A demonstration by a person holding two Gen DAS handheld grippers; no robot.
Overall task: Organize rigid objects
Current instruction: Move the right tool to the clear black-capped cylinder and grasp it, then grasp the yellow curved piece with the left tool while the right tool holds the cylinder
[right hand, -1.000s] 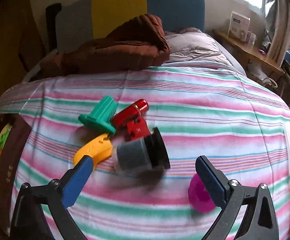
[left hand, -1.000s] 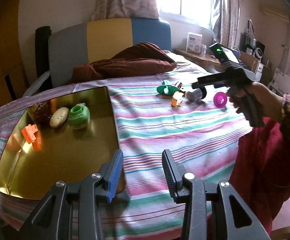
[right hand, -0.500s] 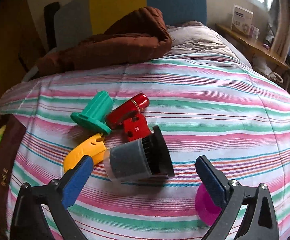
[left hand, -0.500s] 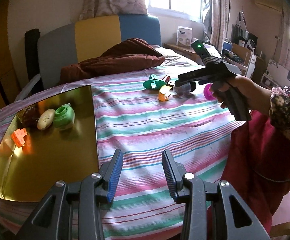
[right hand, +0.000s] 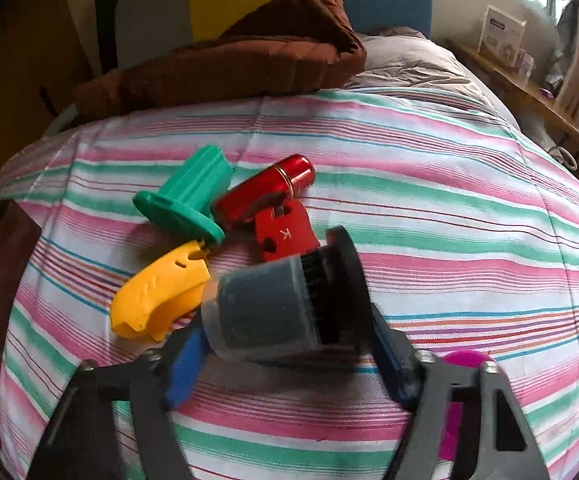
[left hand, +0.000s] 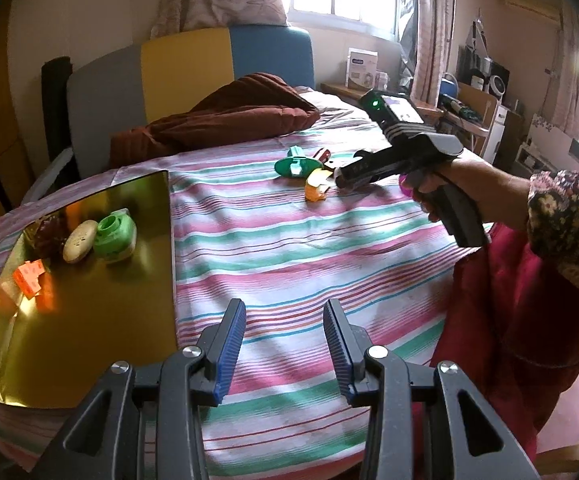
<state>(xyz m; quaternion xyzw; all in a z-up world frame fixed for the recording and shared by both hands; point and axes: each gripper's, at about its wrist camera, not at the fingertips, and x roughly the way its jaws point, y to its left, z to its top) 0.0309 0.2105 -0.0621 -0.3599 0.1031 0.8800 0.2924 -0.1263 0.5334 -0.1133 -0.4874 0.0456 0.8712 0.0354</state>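
Rigid objects are scattered over a striped cloth [left hand: 289, 240] covering a bed, with a brown blanket [left hand: 225, 120] and a grey, yellow and blue headboard [left hand: 193, 64] behind. A gold tray [left hand: 101, 320] at the left holds a green container [left hand: 114, 237], a beige oval piece and an orange piece. A grey brush with a black base [right hand: 285, 304] lies between the closing jaws of the right gripper [right hand: 289, 364], beside a yellow piece [right hand: 157, 292], a red block [right hand: 285, 236], a red tube [right hand: 265, 196] and a teal piece [right hand: 185, 200]. The left gripper [left hand: 285, 352] is seen half-open and empty.
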